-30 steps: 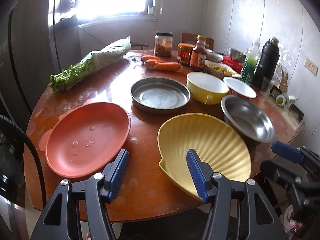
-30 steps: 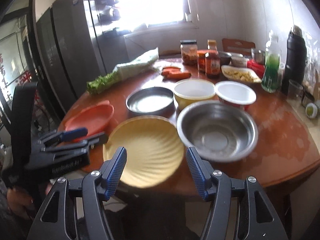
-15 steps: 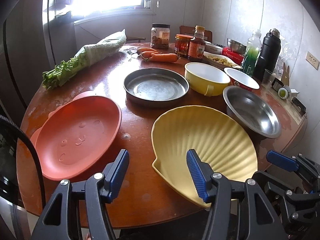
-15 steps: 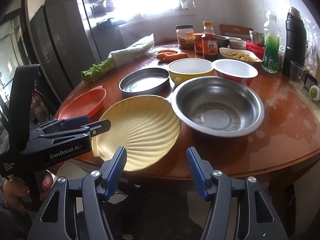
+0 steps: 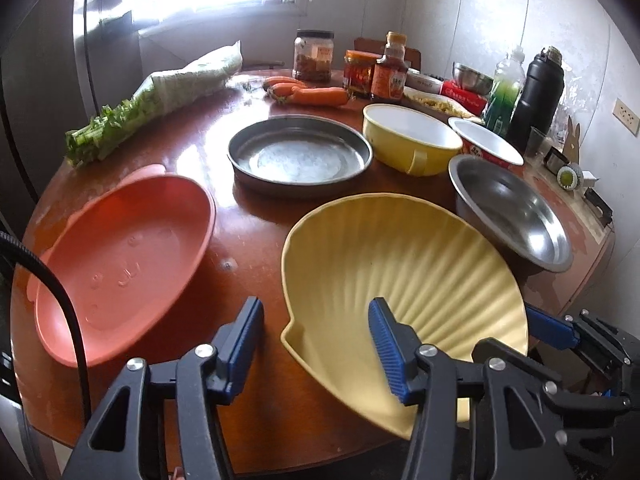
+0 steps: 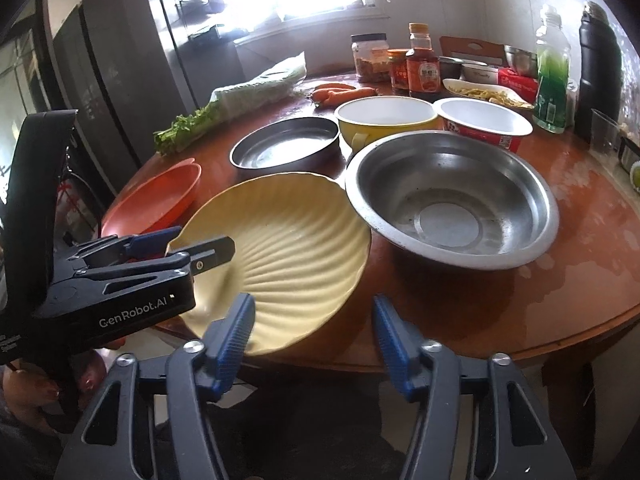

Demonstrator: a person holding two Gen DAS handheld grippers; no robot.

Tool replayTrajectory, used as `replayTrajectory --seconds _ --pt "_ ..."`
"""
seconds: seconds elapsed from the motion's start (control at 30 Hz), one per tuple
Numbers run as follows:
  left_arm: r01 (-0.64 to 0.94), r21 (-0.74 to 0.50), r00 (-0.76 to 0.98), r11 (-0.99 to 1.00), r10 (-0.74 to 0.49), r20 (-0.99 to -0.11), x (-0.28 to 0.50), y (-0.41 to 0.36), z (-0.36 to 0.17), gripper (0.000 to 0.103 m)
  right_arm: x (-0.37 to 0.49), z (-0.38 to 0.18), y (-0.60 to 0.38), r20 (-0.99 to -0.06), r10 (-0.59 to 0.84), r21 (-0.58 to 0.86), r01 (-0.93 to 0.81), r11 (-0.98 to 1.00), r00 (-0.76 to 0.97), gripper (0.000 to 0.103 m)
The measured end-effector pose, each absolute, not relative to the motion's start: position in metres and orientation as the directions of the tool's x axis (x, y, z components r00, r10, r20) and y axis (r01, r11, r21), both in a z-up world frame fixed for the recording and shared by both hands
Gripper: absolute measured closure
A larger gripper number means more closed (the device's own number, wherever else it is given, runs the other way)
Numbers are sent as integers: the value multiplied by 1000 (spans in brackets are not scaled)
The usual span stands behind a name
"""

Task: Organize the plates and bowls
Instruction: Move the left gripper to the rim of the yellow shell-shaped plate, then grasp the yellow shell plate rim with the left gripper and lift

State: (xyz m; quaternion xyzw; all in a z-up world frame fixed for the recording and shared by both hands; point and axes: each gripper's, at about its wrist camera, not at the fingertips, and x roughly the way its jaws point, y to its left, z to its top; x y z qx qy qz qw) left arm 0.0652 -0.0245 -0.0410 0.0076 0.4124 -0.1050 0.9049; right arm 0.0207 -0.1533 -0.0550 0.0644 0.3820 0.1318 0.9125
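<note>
1. On the far left of the left wrist view the orange plate (image 5: 120, 264) lies on the round wooden table (image 5: 256, 240). It now looks nearer and larger than one second ago, because the camera has come lower.
2. The left gripper (image 5: 316, 340) is half open and its jaws are closing; the gap is narrower than before. The near left corner of the yellow shell-shaped plate (image 5: 400, 272) is between the blue pads, but the pads do not press on it yet.
3. Behind it, the round metal pan (image 5: 300, 156) is in the middle of the table, in the same place as earlier.
4. To the right of the pan stand the yellow bowl (image 5: 412, 140) and the red-and-white bowl (image 5: 486, 146), close together.
5. The steel bowl (image 6: 452, 200) is just beside the right rim of the shell plate; I cannot tell if they touch.
6. The right gripper (image 6: 314, 336) is also half open with its jaws closing. It is lower than one second ago. The near edge of the shell plate (image 6: 288, 252) is before its left pad, not gripped; it holds nothing.
7. None of the dishes has moved.
</note>
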Motion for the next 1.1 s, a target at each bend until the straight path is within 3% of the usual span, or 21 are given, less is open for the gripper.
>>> replayTrajectory --seconds 0.1,0.3,0.73,1.1 --pt "199 -78 638 977 -190 -746 65 -25 -42 59 25 -57 -153 -676 306 233 -200 952 671 61" --pt "209 -72 649 975 -194 -736 62 -27 -40 73 30 -58 -154 -674 296 227 -192 955 676 66" --pt "169 -71 706 983 -171 -688 42 0 -14 73 29 -41 -135 -655 310 211 -228 951 689 68" --pt "8 -79 779 997 -56 -624 24 70 13 73 49 -4 -65 -607 384 135 -385 913 696 67"
